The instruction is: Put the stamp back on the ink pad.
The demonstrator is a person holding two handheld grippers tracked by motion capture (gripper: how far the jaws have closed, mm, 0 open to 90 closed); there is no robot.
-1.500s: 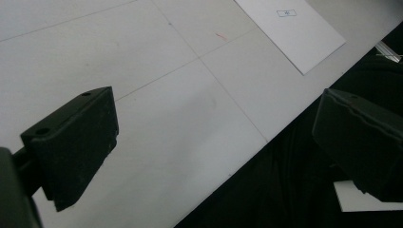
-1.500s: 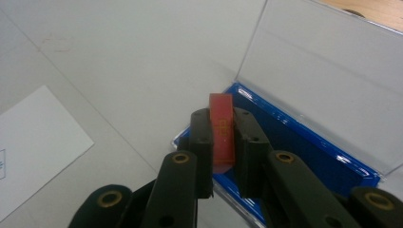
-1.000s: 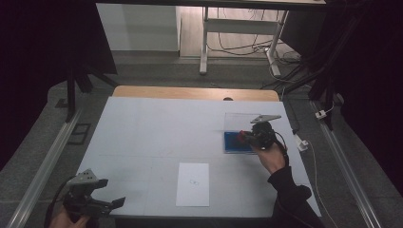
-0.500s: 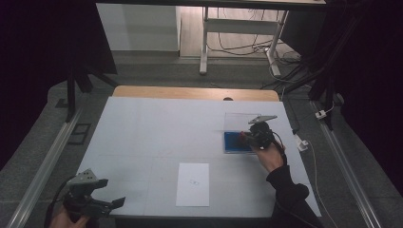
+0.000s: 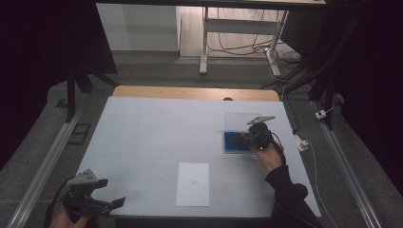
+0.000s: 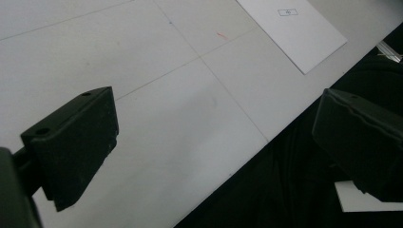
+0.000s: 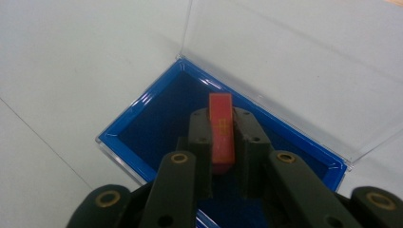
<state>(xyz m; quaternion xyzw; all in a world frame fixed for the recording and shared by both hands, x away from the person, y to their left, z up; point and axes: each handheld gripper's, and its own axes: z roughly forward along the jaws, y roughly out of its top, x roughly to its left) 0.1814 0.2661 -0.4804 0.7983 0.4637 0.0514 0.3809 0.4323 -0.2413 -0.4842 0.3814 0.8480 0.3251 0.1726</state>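
A small red block (image 7: 221,128) with yellow marks stands on edge between the pads of my right gripper (image 7: 223,116), just above the blue-lined box (image 7: 142,109). The jaws have just been easing open slightly, with the block still between them. The box's clear lid (image 7: 285,61) is folded back flat on the table. From the high view the right gripper (image 5: 244,137) hangs over the blue box (image 5: 232,142) at the table's right. My left gripper (image 5: 109,204) waits at the near left corner, jaws wide open with nothing between them (image 6: 214,137).
A white sheet of paper (image 5: 193,184) with a small printed mark lies near the front edge, also seen in the left gripper view (image 6: 294,33). The white table (image 5: 157,128) has a wooden strip along its far side. Metal rails run along both sides.
The right gripper has shifted slightly over the blue box. The left gripper has stayed put.
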